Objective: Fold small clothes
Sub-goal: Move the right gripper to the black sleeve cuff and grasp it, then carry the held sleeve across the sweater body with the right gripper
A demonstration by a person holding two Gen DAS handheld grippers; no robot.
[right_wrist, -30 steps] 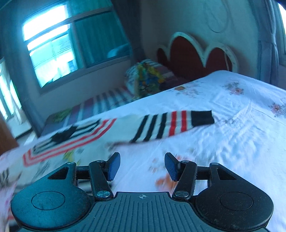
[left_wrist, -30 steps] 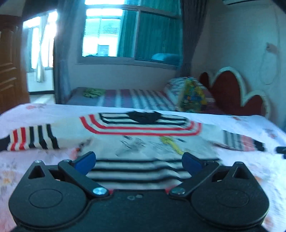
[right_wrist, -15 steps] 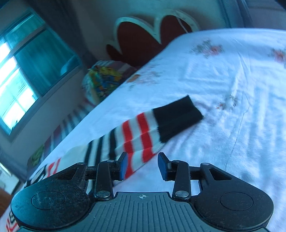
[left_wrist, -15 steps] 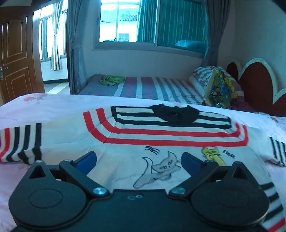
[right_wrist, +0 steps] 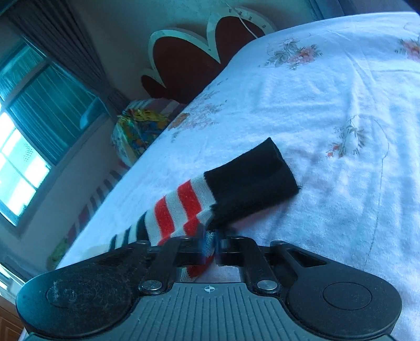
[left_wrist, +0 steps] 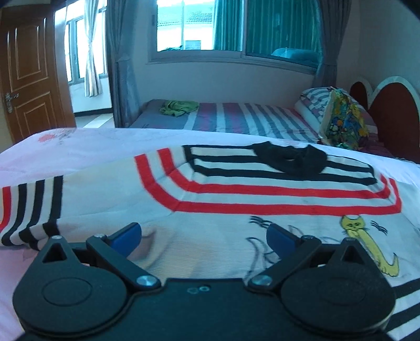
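Right tool [right_wrist: 210, 242] clamped on sweater sleeve [right_wrist: 223, 194] near black cuff [right_wrist: 252, 178]; left tool [left_wrist: 203, 237] spread wide, empty, over sweater [left_wrist: 236, 199] on bed [left_wrist: 78, 147].

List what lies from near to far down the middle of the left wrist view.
left gripper → cat drawings on the sweater → red stripes → black collar → striped bed → window
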